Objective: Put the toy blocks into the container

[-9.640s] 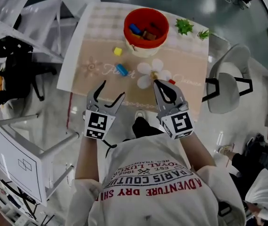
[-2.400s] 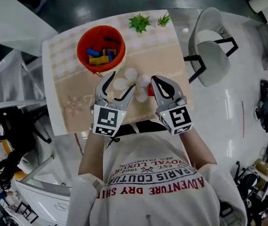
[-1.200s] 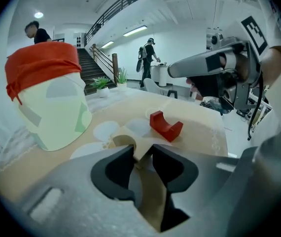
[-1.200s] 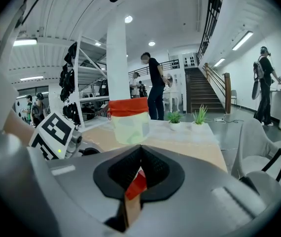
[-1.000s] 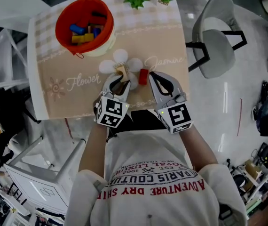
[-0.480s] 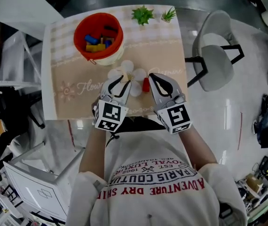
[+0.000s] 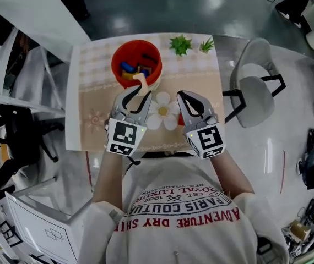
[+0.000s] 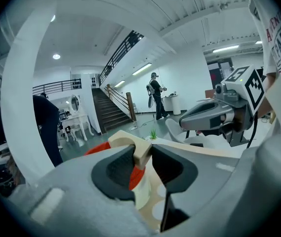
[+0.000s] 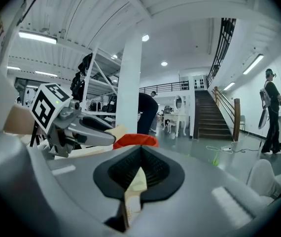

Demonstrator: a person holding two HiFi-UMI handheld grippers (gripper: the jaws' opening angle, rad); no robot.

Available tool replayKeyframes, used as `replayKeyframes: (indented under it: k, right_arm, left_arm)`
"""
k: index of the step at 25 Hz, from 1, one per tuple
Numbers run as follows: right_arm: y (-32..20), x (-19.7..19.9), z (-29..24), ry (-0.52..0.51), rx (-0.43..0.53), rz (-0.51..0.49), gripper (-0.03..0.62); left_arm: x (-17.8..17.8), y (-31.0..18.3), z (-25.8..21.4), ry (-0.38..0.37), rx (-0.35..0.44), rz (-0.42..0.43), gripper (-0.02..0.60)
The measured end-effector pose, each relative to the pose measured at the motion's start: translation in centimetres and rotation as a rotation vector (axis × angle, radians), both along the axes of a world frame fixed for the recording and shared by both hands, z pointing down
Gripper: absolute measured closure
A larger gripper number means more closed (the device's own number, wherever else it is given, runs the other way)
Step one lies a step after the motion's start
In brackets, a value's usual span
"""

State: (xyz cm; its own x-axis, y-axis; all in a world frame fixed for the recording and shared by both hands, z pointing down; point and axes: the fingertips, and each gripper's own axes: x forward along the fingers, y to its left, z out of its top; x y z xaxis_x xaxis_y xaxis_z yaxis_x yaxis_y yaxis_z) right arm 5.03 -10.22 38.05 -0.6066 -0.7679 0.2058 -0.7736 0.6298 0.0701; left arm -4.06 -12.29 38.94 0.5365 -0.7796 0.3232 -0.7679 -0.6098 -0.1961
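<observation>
L gripper [image 7: 135,94] grips beige block [image 7: 141,82] near red container [image 7: 114,65].

Left gripper [image 7: 136,94] clamped on beige block [image 7: 141,82], right gripper [image 7: 181,95] jaws together, 2 forearms extended forward

container [image 7: 146,42] mouth open — plants [image 7: 180,44] behind
</observation>
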Motion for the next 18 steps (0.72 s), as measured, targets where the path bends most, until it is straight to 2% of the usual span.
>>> replayKeyframes:
  k: [8, 18]
  right_arm:
    - [-3.0, -3.0, -1.4, 0.007, 0.019, 0.029, 0.592]
    - [-5.1, -4.7, 0.1, 0.040, -0.016, 0.085, 0.592]
  left_arm:
    - [-3.7, -4.3, -1.5, 0.016, 0.012, 0.012, 0.462]
    - [-6.5, -7.8, 2.1, 0.023, -0.092, 0.010, 0.462]
